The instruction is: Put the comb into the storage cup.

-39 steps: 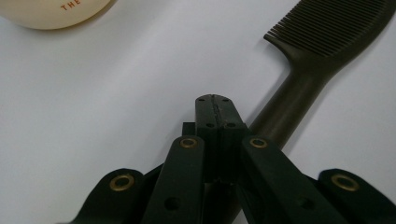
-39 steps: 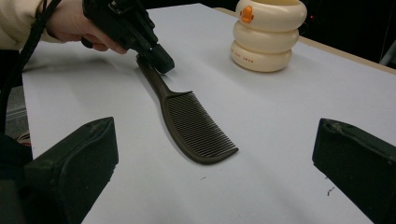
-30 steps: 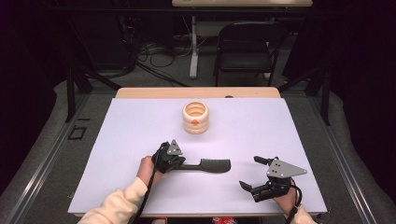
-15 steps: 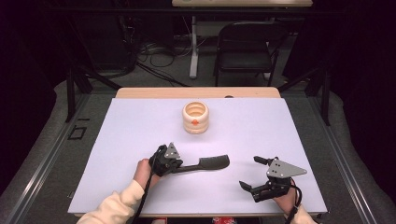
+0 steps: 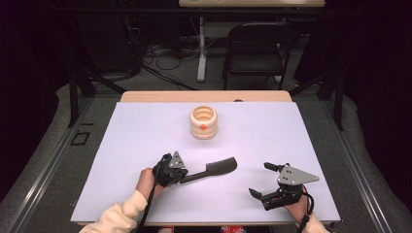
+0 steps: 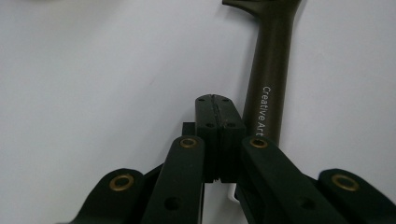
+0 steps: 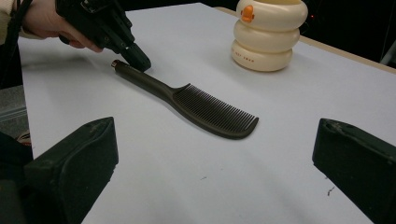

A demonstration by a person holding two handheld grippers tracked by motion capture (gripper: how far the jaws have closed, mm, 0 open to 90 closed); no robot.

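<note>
A dark comb (image 5: 214,170) lies flat on the white table (image 5: 136,131), its toothed head angled up to the right. My left gripper (image 5: 180,175) sits at the handle end. In the left gripper view its gripper (image 6: 219,100) is shut with nothing between the pads, and the comb handle (image 6: 271,70) runs just right of them. In the right gripper view the left gripper (image 7: 140,63) tip meets the end of the comb (image 7: 205,109). My right gripper (image 5: 260,178) rests near the front right, open wide and empty (image 7: 215,140), facing the comb.
A cream ribbed container (image 5: 203,122) with an orange mark stands at the table's middle back; it appears at top right in the right gripper view (image 7: 268,35). A wooden strip (image 5: 204,96) borders the far edge. A chair (image 5: 257,43) and cables lie beyond.
The comb has swung so its head points farther from the person. The left gripper has shifted slightly left at the handle end. The right gripper has stayed put.
</note>
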